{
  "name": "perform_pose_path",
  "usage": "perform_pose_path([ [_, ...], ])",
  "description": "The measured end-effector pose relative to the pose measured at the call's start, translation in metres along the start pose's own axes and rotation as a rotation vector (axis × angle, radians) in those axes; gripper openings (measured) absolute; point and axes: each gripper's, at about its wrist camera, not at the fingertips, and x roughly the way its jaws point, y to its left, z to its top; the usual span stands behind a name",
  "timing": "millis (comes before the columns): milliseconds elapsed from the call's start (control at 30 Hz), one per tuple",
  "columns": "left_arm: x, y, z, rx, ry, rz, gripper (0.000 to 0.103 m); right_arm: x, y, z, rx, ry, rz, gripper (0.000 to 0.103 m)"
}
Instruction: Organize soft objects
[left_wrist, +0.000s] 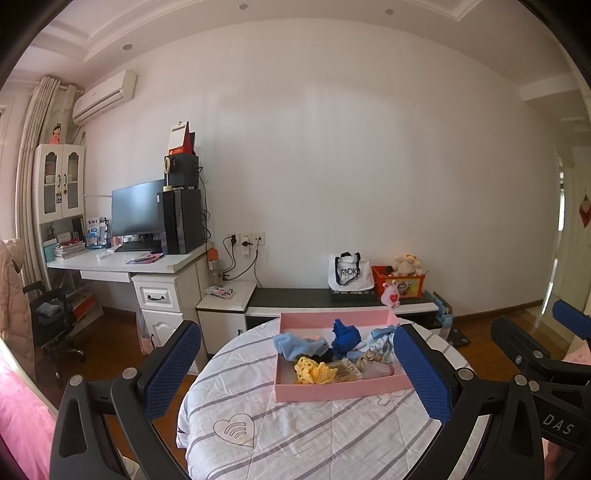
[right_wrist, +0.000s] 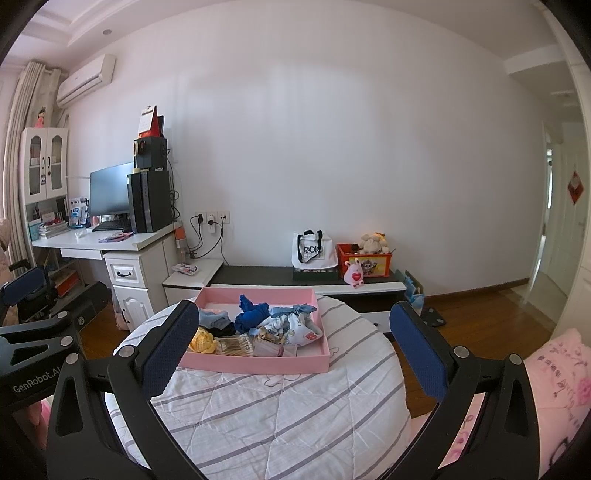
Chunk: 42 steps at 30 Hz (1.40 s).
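A pink tray (left_wrist: 343, 390) (right_wrist: 258, 363) sits on a round table with a striped quilted cover (left_wrist: 295, 424) (right_wrist: 277, 413). In it lie soft items: a light blue cloth (left_wrist: 295, 343), a dark blue cloth (left_wrist: 345, 338) (right_wrist: 251, 319), a yellow crocheted piece (left_wrist: 314, 371) (right_wrist: 203, 341), a patterned white-blue pouch (right_wrist: 299, 325) and a beige comb-like item (left_wrist: 347, 369). My left gripper (left_wrist: 297, 363) is open and empty, held back from the tray. My right gripper (right_wrist: 293, 347) is open and empty, also short of the tray.
A white desk with monitor and computer tower (left_wrist: 181, 221) stands at left. A low dark bench (left_wrist: 314, 297) along the wall holds a white tote bag (left_wrist: 349, 275) and a red toy box (left_wrist: 399, 282). Pink bedding (right_wrist: 554, 376) lies at right.
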Motion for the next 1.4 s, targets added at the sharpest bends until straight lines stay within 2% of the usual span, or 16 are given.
perform_pose_path([
  [1400, 0.0010, -0.0021, -0.0014, 0.000, -0.004, 0.000, 0.103, 0.0037, 0.0013, 0.0022, 0.003, 0.001, -0.018, 0.103],
])
